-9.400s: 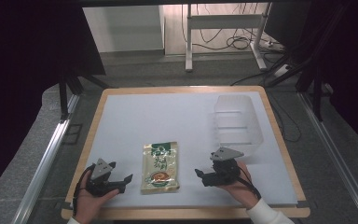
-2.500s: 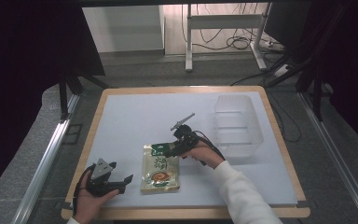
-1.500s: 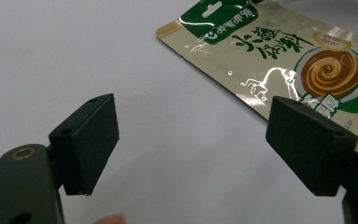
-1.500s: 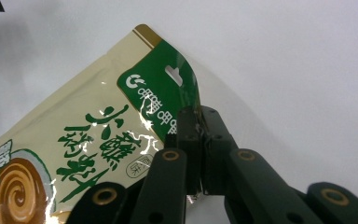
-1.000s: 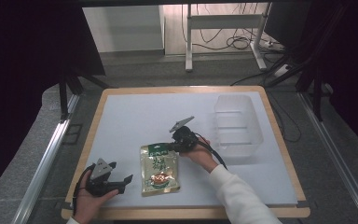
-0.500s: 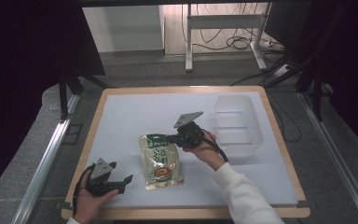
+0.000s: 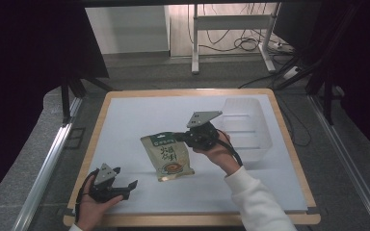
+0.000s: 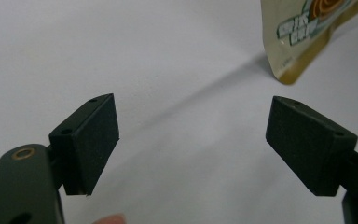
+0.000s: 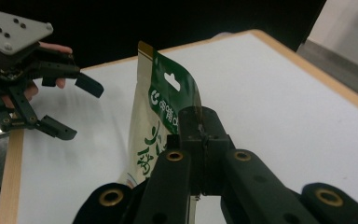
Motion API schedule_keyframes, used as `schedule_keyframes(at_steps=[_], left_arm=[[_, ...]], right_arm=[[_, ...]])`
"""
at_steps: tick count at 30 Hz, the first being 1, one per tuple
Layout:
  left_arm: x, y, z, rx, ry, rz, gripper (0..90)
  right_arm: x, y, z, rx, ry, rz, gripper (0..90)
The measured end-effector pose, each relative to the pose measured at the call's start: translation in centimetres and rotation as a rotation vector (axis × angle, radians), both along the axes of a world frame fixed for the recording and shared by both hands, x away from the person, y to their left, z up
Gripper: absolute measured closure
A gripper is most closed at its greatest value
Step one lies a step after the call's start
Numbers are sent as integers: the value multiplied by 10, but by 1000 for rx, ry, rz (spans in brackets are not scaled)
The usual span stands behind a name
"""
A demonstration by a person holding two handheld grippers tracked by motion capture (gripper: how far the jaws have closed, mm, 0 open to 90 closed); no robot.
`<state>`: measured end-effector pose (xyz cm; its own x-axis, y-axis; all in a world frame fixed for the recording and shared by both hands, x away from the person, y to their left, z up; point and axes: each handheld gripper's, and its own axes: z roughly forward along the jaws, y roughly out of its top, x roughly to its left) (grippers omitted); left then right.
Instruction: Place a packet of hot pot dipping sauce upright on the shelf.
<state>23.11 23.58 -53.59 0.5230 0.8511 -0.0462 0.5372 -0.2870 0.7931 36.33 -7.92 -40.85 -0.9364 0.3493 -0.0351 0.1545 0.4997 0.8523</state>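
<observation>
Pouch [image 7: 167,156] hangs nearly upright over the middle of the white worktop [image 7: 139,115], pinched by its top edge in the right hand-held gripper [image 7: 179,138], whose jaws are clenched on the green header beside the hang hole. Its lower corner sits close to the surface; whether it touches I cannot tell. The left hand-held gripper [image 7: 125,185] rests released near the front edge, jaws spread wide with nothing between them. The grip covers only a thin strip of film, so the bag could slide out or tear at the hole if swung quickly. Carried toward the clear bin [image 7: 248,126], the dangling bottom might catch its rim.
</observation>
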Motion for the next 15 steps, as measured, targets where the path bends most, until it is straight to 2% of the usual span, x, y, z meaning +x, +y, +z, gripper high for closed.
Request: schedule_keyframes(at_steps=[8,15], left_arm=[[0,0,0,3,1,-2,172],[0,0,0,4,2,-3,172]], right_arm=[[-5,-10,16,40,-55,-7,896],[-5,-16,22,43,-76,-36,896]])
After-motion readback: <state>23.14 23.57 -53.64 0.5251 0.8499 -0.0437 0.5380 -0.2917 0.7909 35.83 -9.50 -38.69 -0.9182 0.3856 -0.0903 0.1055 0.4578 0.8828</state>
